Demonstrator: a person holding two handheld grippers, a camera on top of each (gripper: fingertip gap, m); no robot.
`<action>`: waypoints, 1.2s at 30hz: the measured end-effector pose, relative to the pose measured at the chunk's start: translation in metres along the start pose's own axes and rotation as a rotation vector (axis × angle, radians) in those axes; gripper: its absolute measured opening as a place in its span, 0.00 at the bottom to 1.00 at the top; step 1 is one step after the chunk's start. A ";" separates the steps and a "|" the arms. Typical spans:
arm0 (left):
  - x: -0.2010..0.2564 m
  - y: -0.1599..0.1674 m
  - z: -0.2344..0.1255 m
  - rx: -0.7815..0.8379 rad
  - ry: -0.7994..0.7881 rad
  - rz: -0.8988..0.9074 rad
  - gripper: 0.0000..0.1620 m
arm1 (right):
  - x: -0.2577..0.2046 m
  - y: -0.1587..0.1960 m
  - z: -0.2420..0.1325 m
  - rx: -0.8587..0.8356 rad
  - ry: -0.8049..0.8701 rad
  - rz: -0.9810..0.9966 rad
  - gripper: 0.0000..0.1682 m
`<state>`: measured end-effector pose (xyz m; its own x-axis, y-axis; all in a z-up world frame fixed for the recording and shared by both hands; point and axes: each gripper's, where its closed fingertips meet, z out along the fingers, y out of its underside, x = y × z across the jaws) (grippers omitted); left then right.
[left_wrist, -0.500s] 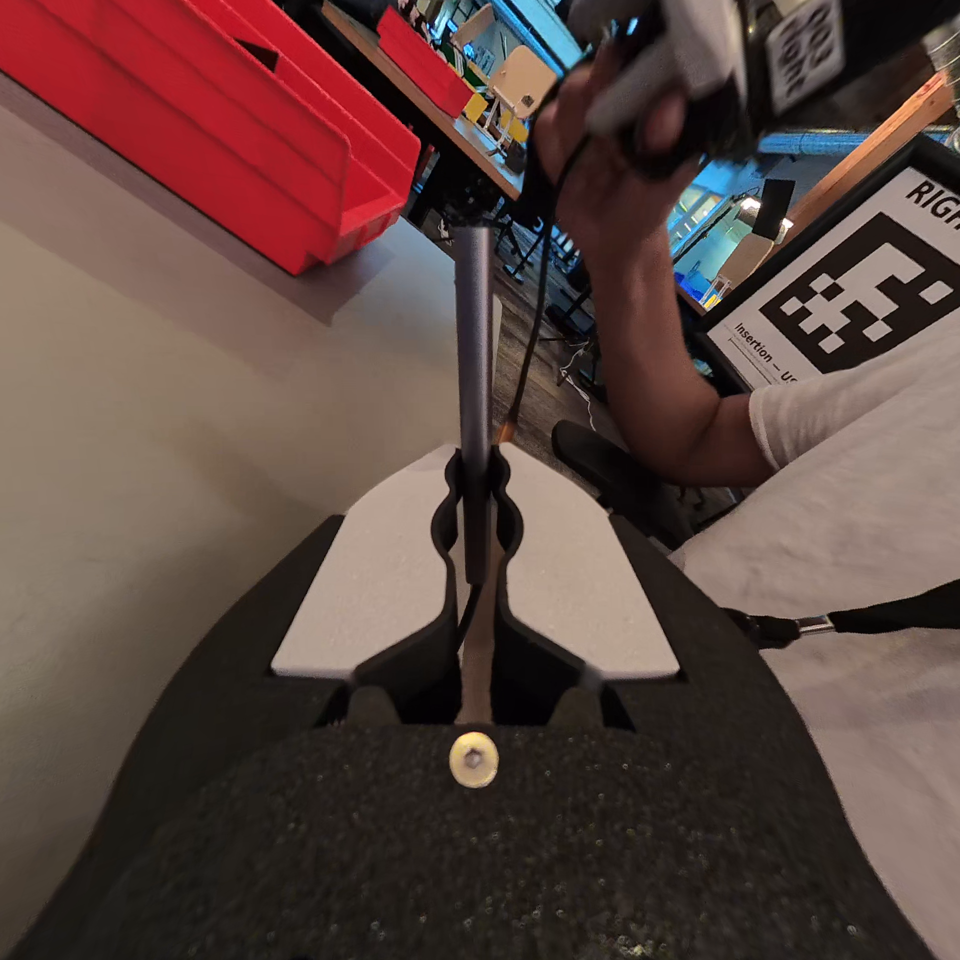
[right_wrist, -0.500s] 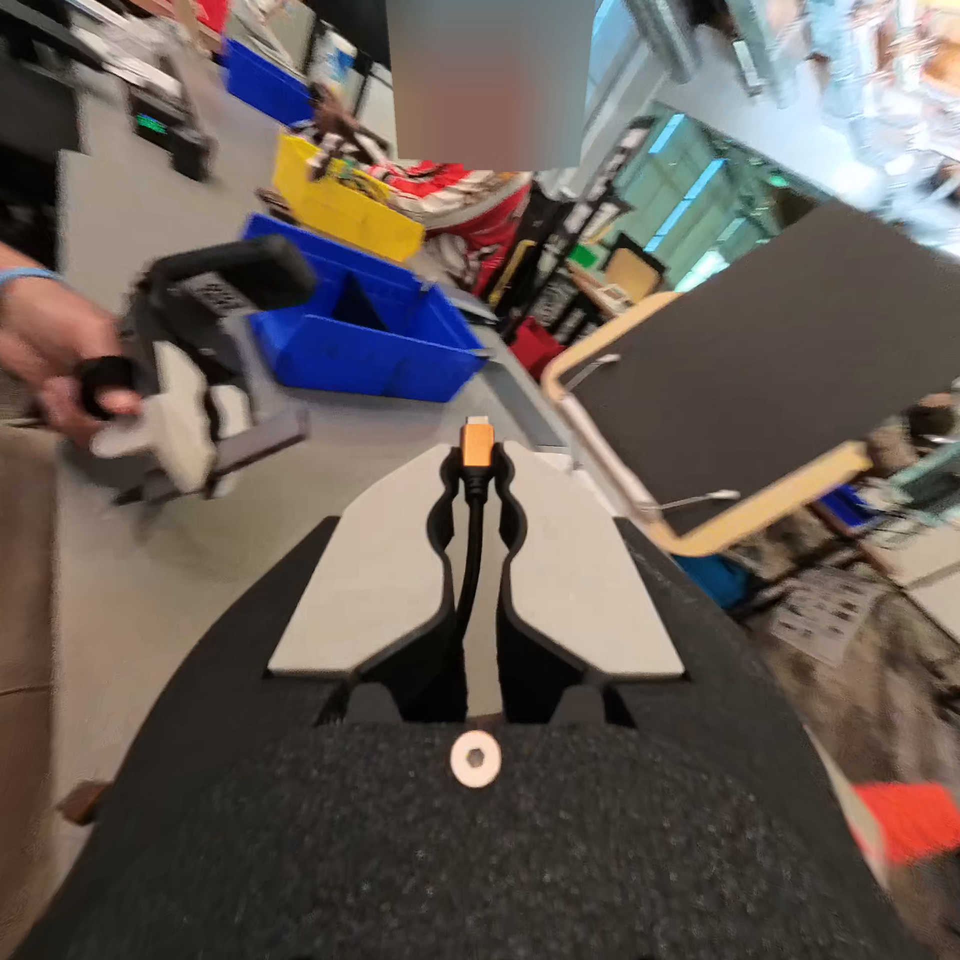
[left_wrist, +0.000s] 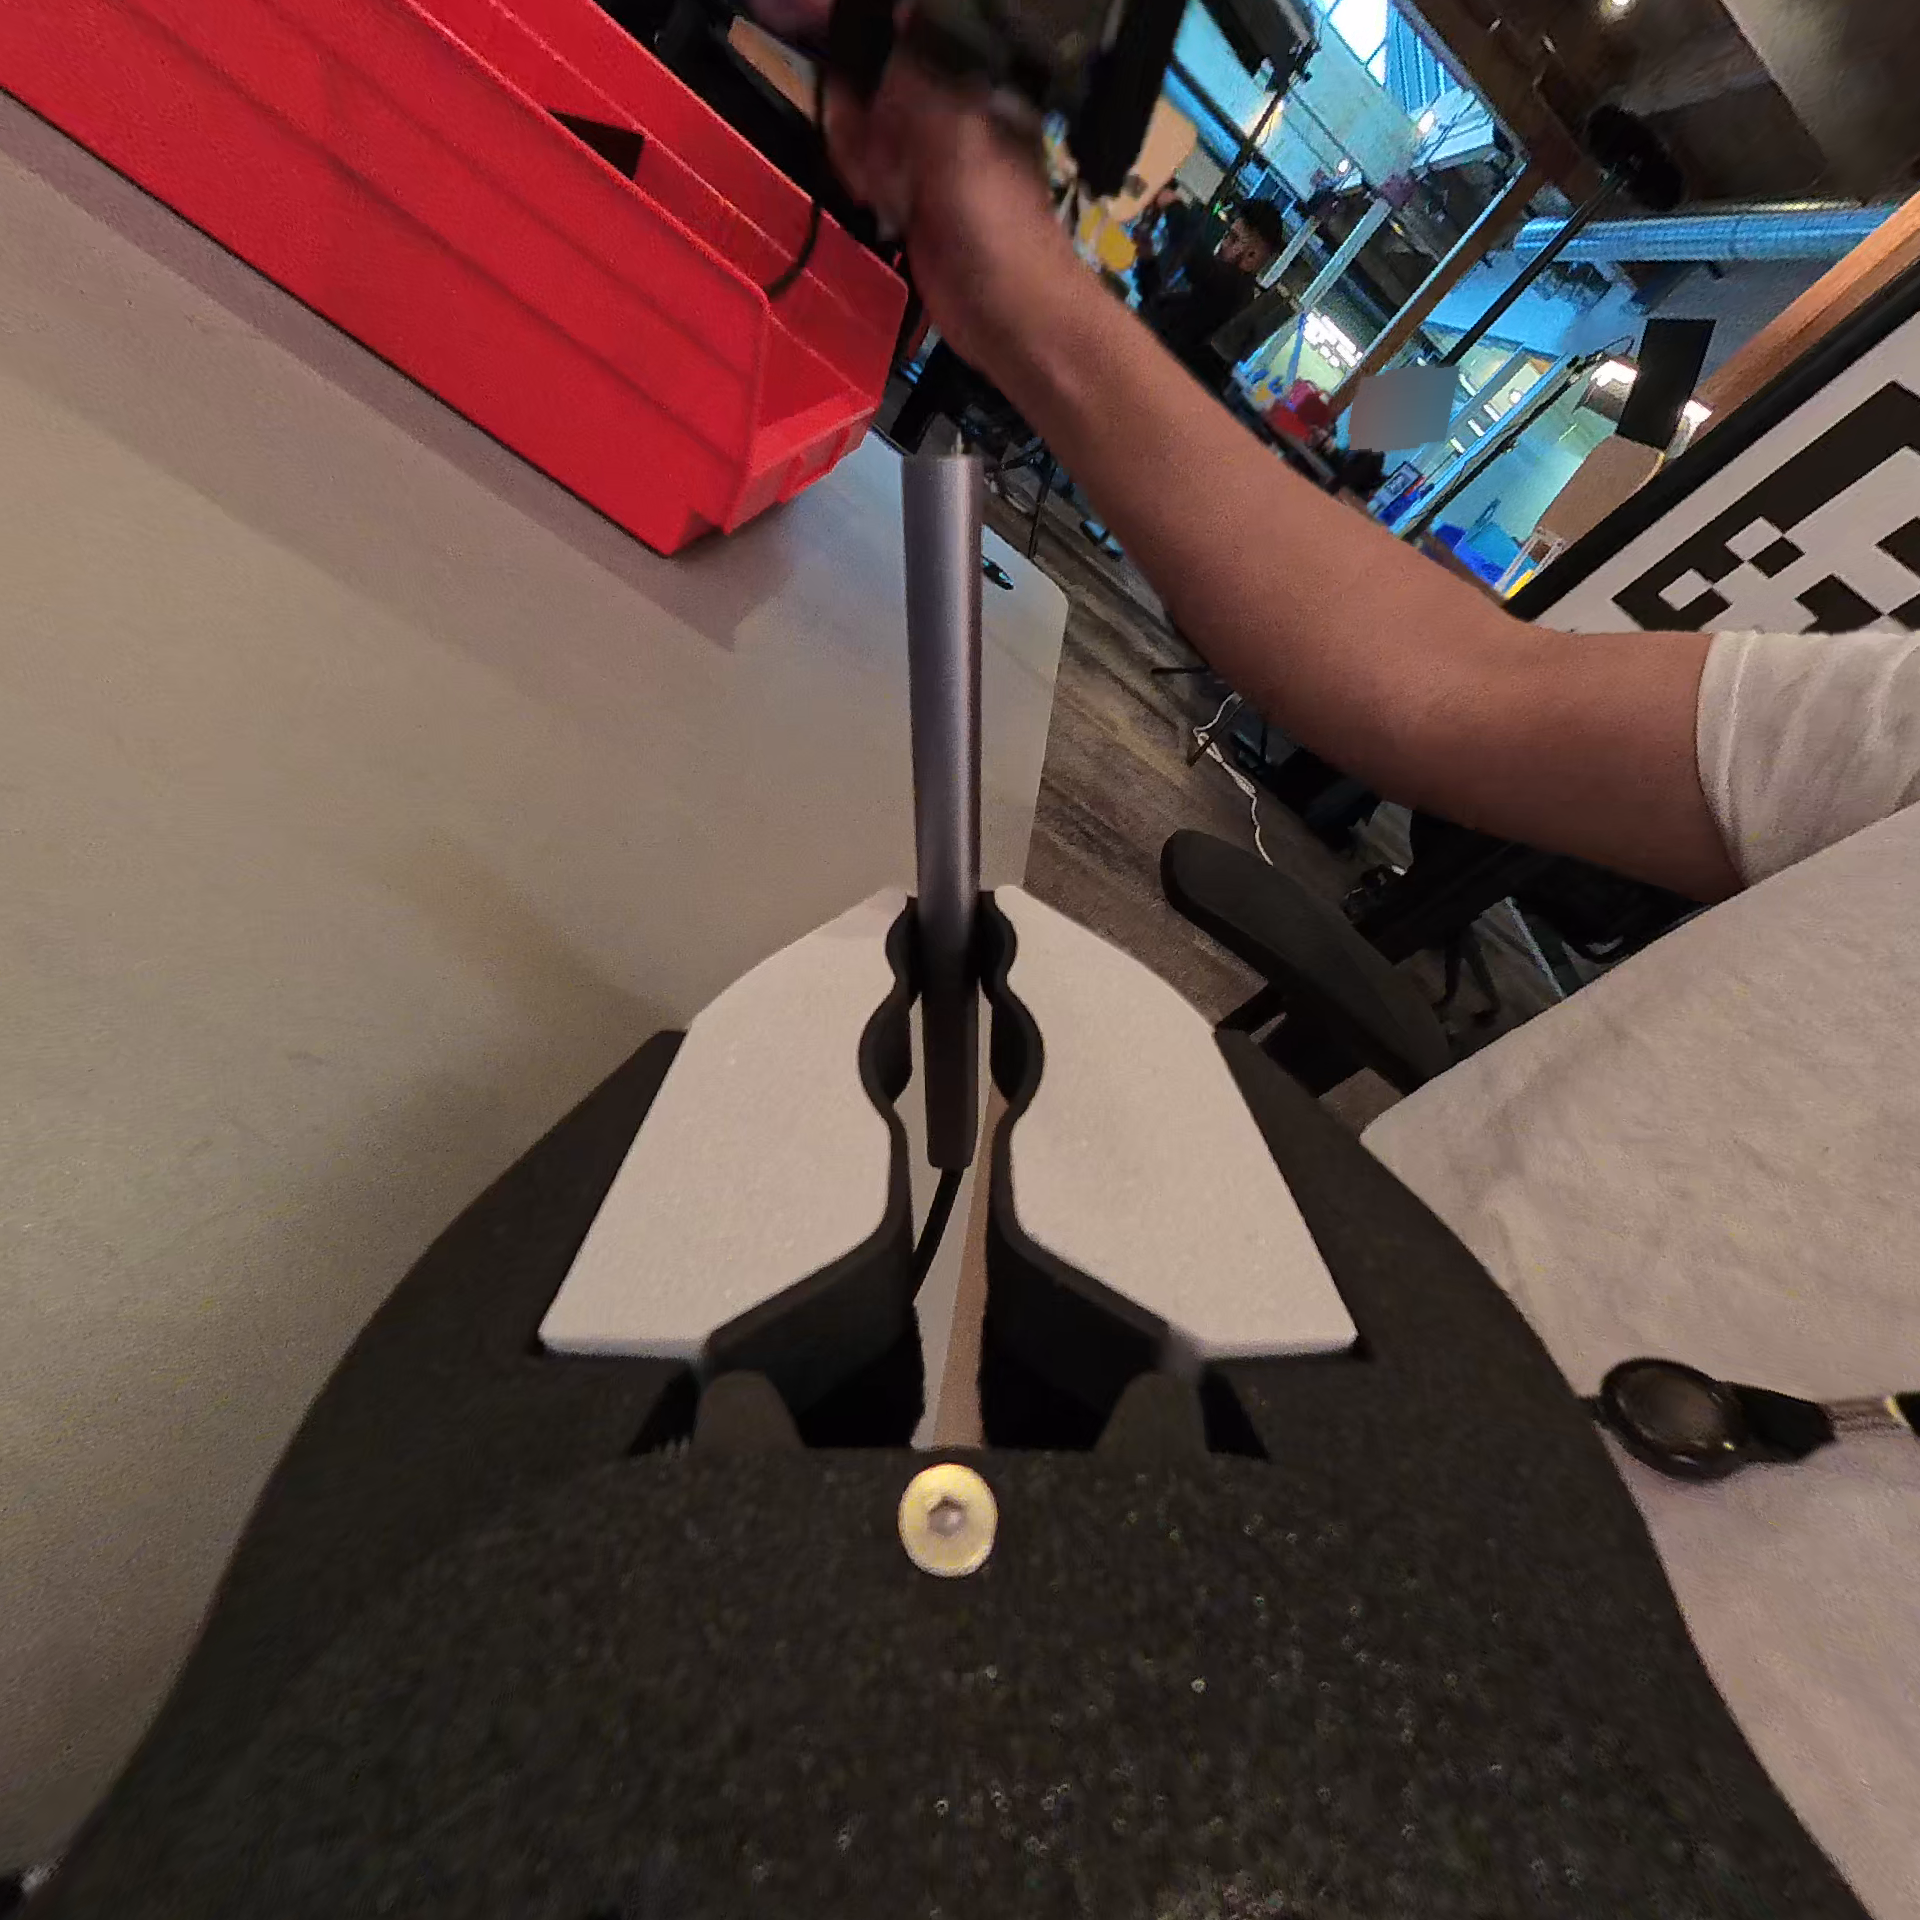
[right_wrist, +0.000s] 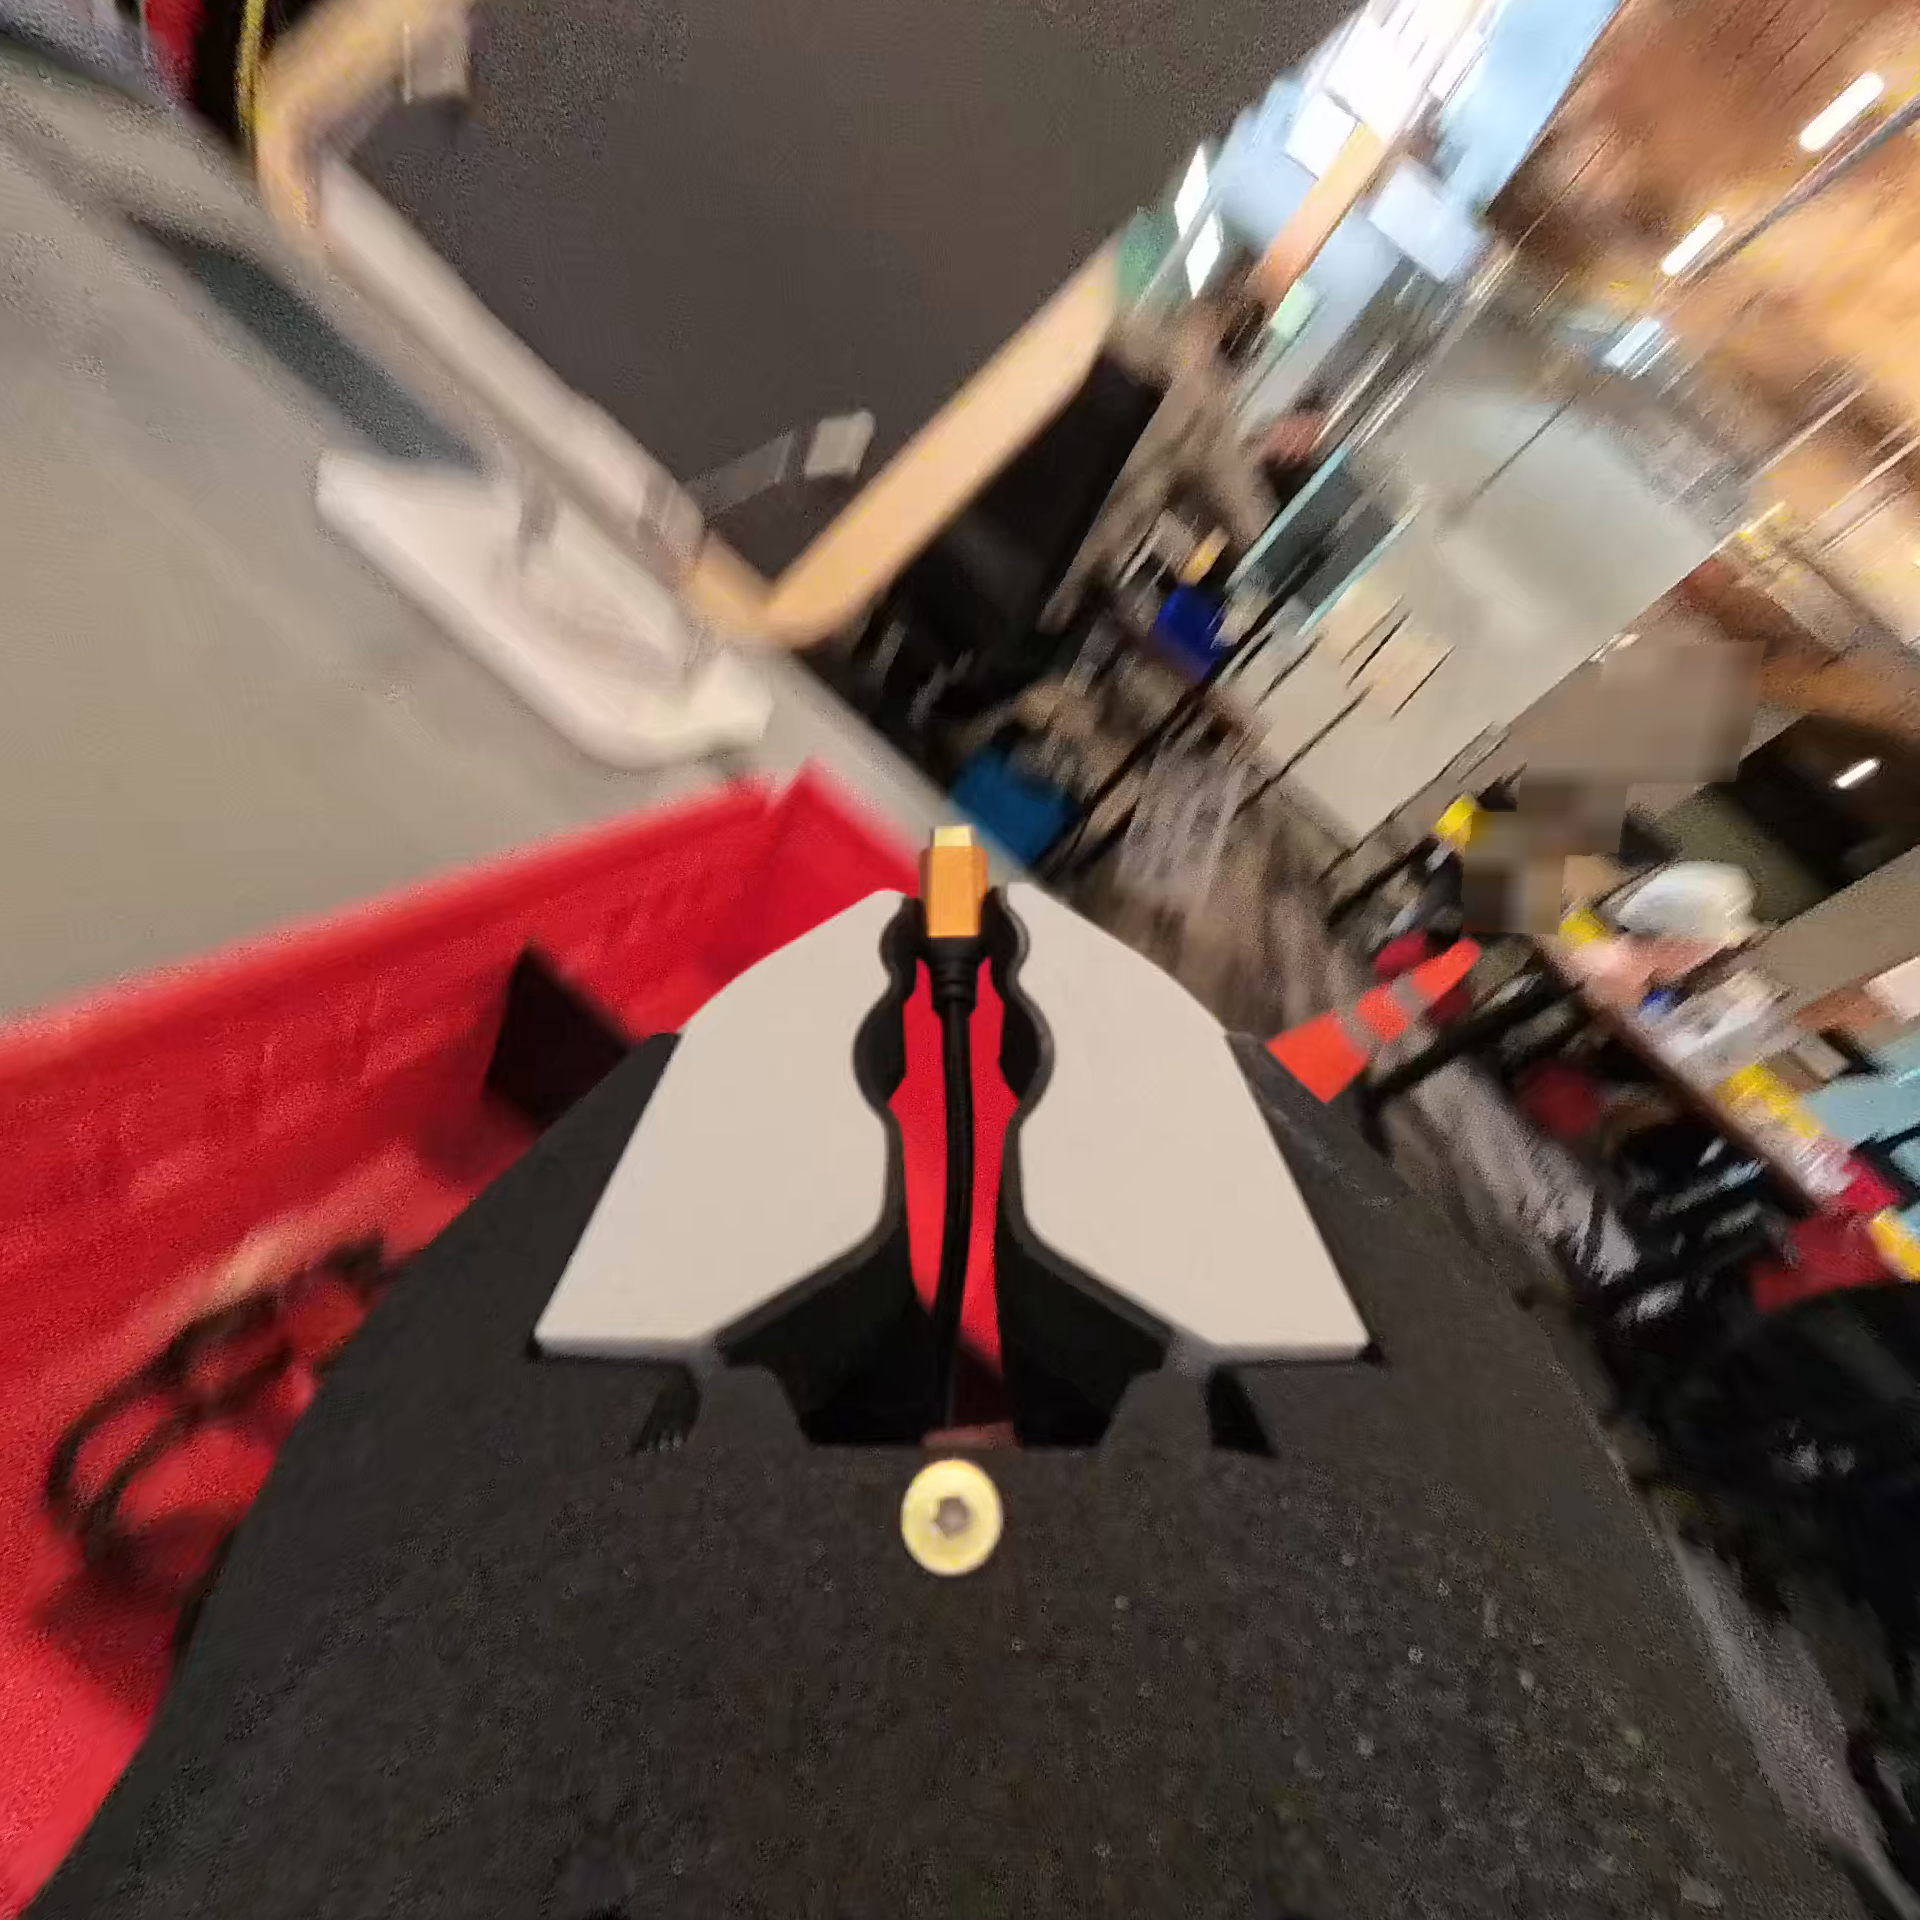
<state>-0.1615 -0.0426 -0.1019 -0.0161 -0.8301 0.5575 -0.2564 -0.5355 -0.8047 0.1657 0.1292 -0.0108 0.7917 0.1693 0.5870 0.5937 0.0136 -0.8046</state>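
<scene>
Two grippers are gripping — left gripper is clamping a grey bar pointing straight ahead; right gripper is pinching an orange plug above the red bin.

Red bin on a pale worktop, workshop clutter behind

A red bin sits on the grey table; a black office chair stands on the floor beyond its edge, and a black-and-white marker board leans at far right.
</scene>
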 end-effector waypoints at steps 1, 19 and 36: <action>-0.001 0.001 0.000 -0.003 -0.011 0.007 0.06 | -0.020 0.034 0.005 -0.134 -0.072 0.005 0.08; -0.005 -0.009 -0.006 0.047 -0.015 0.050 0.06 | -0.151 -0.023 -0.038 -0.500 -0.651 0.356 0.25; 0.007 0.034 0.016 -0.221 -0.081 0.399 0.06 | -0.336 -0.129 -0.123 -0.457 -1.294 -0.152 0.15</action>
<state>-0.1553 -0.0687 -0.1285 -0.0822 -0.9787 0.1880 -0.4452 -0.1327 -0.8856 -0.1595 -0.0504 -0.0935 0.1682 0.9850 -0.0377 0.8545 -0.1648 -0.4927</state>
